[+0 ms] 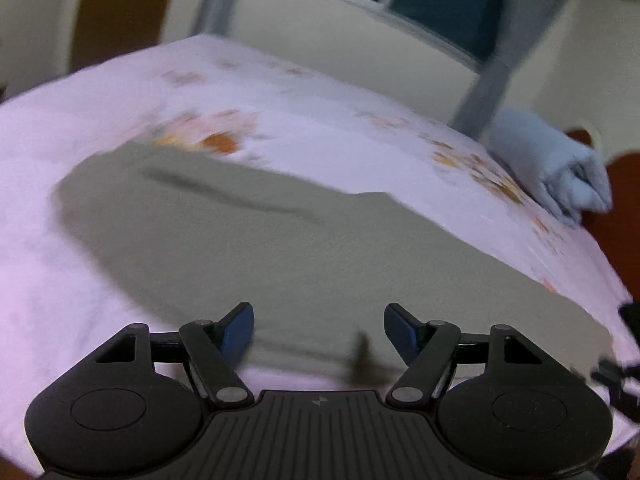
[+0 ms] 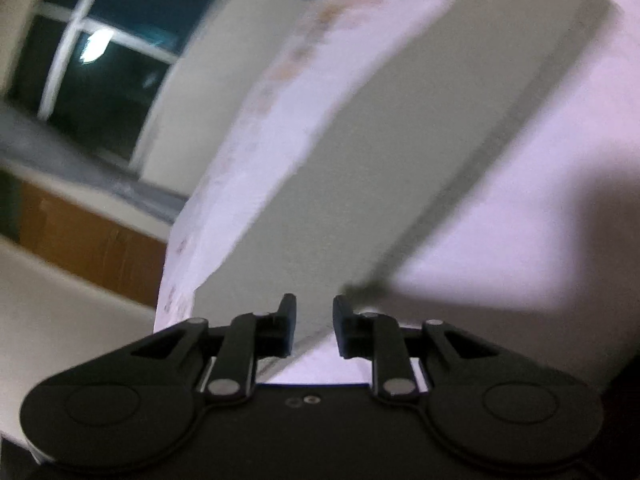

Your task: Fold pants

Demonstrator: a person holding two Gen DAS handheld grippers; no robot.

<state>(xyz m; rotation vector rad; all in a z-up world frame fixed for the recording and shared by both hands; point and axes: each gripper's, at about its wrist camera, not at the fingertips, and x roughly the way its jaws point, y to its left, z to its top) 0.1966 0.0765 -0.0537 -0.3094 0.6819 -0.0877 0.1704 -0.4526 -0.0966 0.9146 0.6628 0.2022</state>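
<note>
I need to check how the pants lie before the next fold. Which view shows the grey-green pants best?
The left wrist view: the pants spread across the pink sheet, far edge and a crease visible, beyond the open left gripper. The right wrist view shows only a tilted, blurred strip of them running away from the right gripper.
</note>
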